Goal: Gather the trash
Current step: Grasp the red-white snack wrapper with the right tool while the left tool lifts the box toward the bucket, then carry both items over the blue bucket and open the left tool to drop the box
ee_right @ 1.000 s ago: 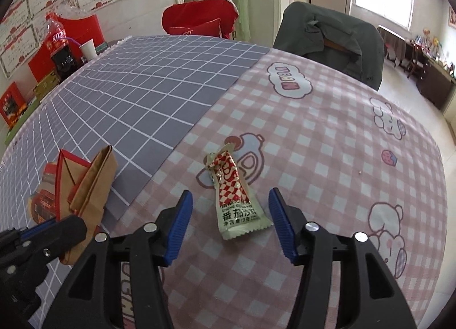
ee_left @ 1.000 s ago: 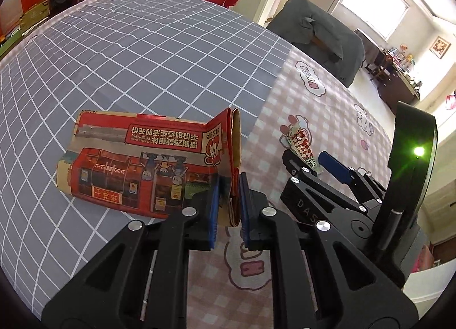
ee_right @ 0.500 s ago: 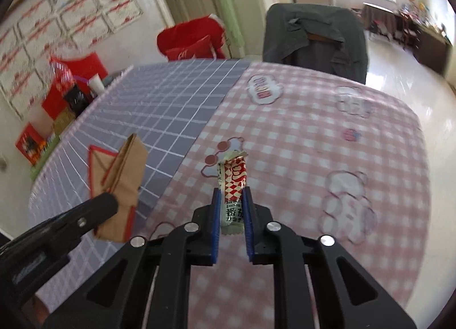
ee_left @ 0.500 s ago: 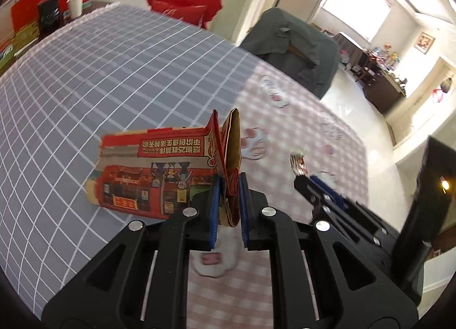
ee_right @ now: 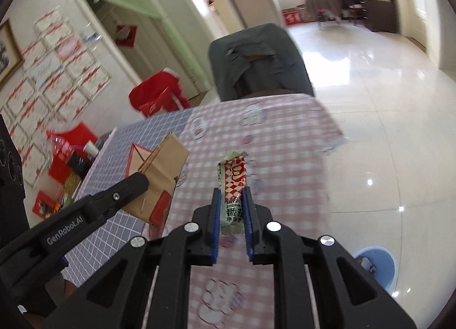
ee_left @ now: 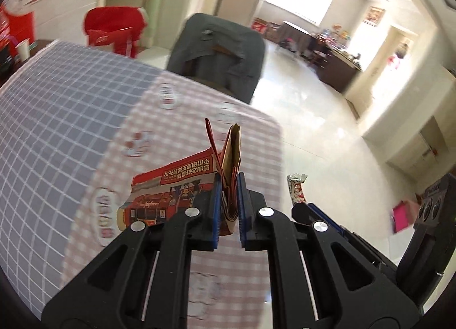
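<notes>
The left gripper is pinching a folded red-and-brown paper bag above the checked tablecloth; the right gripper is clamping a red-and-white checkered snack wrapper.

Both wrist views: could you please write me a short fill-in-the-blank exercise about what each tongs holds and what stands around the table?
1. The left tongs are shut on a folded paper ____.
2. The right tongs pinch a snack wrapper printed with red and ____ checks.
3. On the floor, at the lower right of the right wrist view, stands a ____ bin.
4. The chair at the far end of the table is draped with a ____ cloth.

Missing words: bag; white; blue; grey
</notes>
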Action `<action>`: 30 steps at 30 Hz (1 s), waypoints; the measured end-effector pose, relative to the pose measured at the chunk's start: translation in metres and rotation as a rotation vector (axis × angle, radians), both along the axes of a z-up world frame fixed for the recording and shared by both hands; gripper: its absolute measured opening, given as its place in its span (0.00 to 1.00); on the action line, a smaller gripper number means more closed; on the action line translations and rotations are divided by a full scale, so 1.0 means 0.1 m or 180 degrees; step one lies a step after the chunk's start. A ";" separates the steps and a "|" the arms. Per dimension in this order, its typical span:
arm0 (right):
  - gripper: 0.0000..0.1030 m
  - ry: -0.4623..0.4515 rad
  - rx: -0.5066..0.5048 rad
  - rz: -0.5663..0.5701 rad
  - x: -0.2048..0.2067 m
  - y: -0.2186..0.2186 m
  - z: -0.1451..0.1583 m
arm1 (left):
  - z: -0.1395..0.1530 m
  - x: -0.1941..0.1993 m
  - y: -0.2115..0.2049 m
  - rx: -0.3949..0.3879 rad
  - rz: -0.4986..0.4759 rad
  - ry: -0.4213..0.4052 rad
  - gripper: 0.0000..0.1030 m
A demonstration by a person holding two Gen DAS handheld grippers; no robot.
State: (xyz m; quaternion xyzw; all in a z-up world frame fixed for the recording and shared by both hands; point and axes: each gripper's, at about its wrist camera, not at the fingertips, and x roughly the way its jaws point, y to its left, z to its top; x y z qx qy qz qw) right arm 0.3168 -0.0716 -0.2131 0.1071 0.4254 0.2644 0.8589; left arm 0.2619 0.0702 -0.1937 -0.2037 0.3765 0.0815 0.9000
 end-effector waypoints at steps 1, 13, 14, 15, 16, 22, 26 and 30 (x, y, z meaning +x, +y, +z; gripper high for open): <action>0.14 -0.0008 0.0016 -0.0069 -0.03 -0.14 0.02 | 0.02 0.02 -0.11 0.0006 -0.0064 -0.0011 0.10; 0.14 -0.0017 0.0137 -0.0904 -0.30 -1.66 0.12 | 0.04 0.23 -1.50 -0.0123 -0.0885 0.0031 0.10; 0.14 -0.0012 0.0150 -0.0969 -0.33 -1.76 0.12 | 0.03 0.25 -1.61 -0.0127 -0.0947 0.0044 0.10; 0.14 -0.0010 0.0154 -0.1026 -0.36 -1.85 0.12 | 0.02 0.26 -1.70 -0.0135 -0.1006 0.0054 0.10; 0.14 -0.0009 0.0155 -0.1103 -0.39 -1.97 0.11 | 0.01 0.27 -1.77 -0.0144 -0.1046 0.0063 0.10; 0.14 0.0030 0.0188 -0.1363 -0.50 -2.41 0.04 | -0.08 0.39 -2.25 -0.0212 -0.1337 0.0166 0.10; 0.14 0.0028 0.0190 -0.1479 -0.53 -2.60 0.02 | -0.19 0.49 -2.49 -0.0297 -0.1481 0.0367 0.17; 0.14 0.0054 0.0194 -0.1552 -0.57 -2.73 -0.03 | -0.28 0.54 -2.60 -0.0272 -0.1540 0.0493 0.28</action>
